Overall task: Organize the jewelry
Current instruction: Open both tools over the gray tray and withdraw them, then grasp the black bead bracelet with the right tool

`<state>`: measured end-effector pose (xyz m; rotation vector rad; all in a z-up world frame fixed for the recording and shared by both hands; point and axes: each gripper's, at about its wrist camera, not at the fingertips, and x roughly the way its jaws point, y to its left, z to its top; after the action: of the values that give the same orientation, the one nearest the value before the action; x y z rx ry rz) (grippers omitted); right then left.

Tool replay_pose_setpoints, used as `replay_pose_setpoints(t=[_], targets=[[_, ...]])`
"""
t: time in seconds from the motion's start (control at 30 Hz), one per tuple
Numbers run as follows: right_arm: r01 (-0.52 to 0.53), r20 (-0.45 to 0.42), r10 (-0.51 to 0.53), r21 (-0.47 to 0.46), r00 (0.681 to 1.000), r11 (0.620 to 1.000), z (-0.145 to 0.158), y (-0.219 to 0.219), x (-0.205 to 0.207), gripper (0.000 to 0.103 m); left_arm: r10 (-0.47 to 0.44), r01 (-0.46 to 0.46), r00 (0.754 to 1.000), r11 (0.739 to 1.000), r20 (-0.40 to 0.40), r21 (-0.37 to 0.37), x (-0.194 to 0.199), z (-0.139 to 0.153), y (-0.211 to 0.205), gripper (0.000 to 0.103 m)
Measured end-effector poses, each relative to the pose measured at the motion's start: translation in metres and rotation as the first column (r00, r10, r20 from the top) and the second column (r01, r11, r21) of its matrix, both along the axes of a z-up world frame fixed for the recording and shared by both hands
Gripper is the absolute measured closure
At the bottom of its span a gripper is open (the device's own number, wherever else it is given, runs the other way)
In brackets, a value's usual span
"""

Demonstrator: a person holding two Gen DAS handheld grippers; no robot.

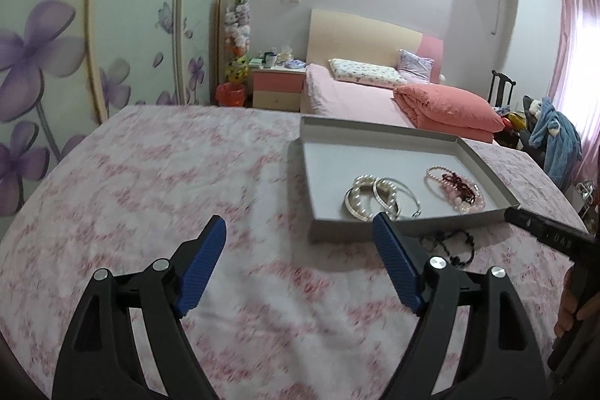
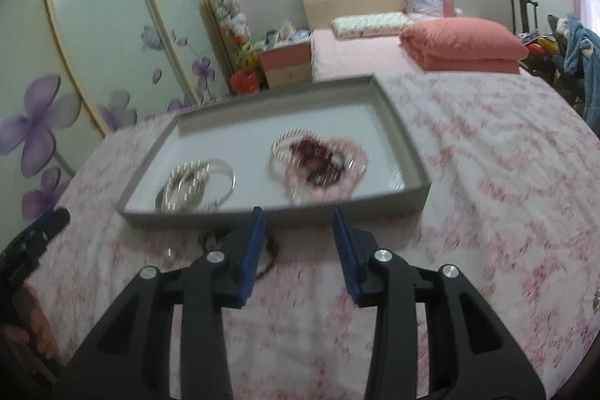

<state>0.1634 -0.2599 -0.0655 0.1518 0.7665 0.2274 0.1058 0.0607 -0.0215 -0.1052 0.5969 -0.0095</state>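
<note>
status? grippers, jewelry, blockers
Left gripper open, empty. Right gripper open, empty. Black necklace on the cloth outside the tray. No blockers seen.

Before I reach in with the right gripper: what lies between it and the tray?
In the right wrist view, between the right gripper and the tray lies a dark beaded piece on the cloth.

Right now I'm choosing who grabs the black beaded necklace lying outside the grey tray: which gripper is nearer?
Right gripper: the black beaded necklace lies just beneath its left finger. The left gripper sits further left, jaws open.
</note>
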Motion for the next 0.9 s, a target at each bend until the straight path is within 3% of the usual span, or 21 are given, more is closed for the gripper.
replay_pose_setpoints(t=[0.17,0.37,0.6,0.67,0.9], targets=[[-0.07,-0.074,0.066,-0.048,0.995,0.996,-0.016,0.023,0.003,0.066,0.011,-0.012,1.0,1.0,-0.024,-0.023,-0.007,-0.006,0.008,0.022],[-0.087,-0.103,0.075,-0.112,0.992,0.99,-0.025,0.039,0.013,0.066,-0.011,0.01,1.0,1.0,-0.023,-0.023,-0.015,-0.008,0.006,0.022],[-0.092,-0.121,0.072,-0.169,0.99,0.981,-0.032,0.045,0.026,0.082,-0.036,0.035,0.999,0.999,-0.033,-0.027,-0.017,-0.01,-0.001,0.022],[-0.091,-0.115,0.071,-0.179,0.991,0.98,-0.032,0.045,0.026,0.091,-0.044,0.043,0.998,0.999,-0.035,-0.029,-0.016,-0.01,-0.004,0.022],[-0.017,-0.104,-0.002,-0.176,0.995,0.984,-0.031,0.022,0.015,0.091,-0.085,0.083,0.995,0.996,-0.047,-0.03,-0.017,-0.012,-0.017,0.022]])
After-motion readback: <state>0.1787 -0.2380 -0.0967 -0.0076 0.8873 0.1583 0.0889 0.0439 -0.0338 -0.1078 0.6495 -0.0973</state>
